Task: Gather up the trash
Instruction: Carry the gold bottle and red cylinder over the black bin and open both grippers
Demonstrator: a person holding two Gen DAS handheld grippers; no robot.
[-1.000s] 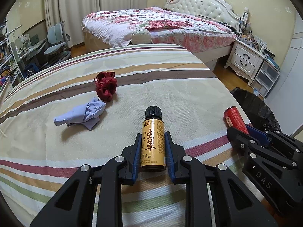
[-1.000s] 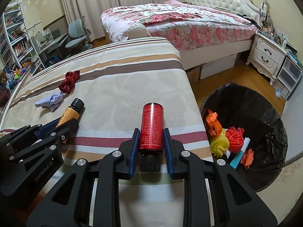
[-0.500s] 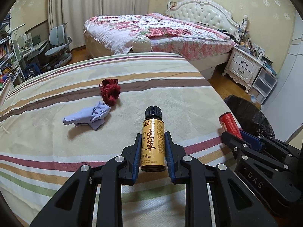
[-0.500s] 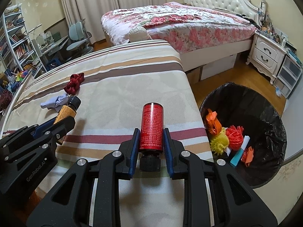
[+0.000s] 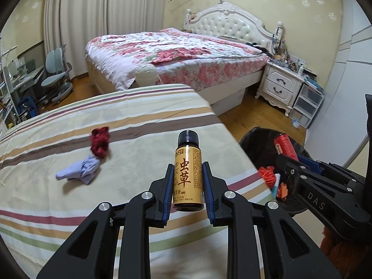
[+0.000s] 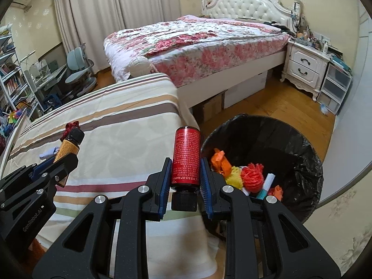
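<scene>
My left gripper (image 5: 187, 183) is shut on a gold bottle with a black cap (image 5: 187, 176), held above the striped bed's right part. My right gripper (image 6: 186, 176) is shut on a red bottle (image 6: 186, 157), cap end toward me, above the bed's right edge beside the bin. The black-lined trash bin (image 6: 302, 144) stands on the floor to the right and holds orange, yellow and red scraps (image 6: 252, 176). A crumpled lilac tissue (image 5: 80, 168) and a dark red wad (image 5: 100, 141) lie on the bed. The red bottle also shows in the left wrist view (image 5: 285, 146).
The striped bed (image 5: 130, 121) fills the foreground. A floral bed (image 5: 181, 55) stands behind it, with a white nightstand (image 5: 281, 86) and plastic drawers (image 5: 307, 107) at right. A desk chair (image 5: 58, 81) and shelves stand at far left.
Both grippers have risen and swung to the right with their bottles. The trash bin has come closer in both views and its contents now show in the left wrist view.
</scene>
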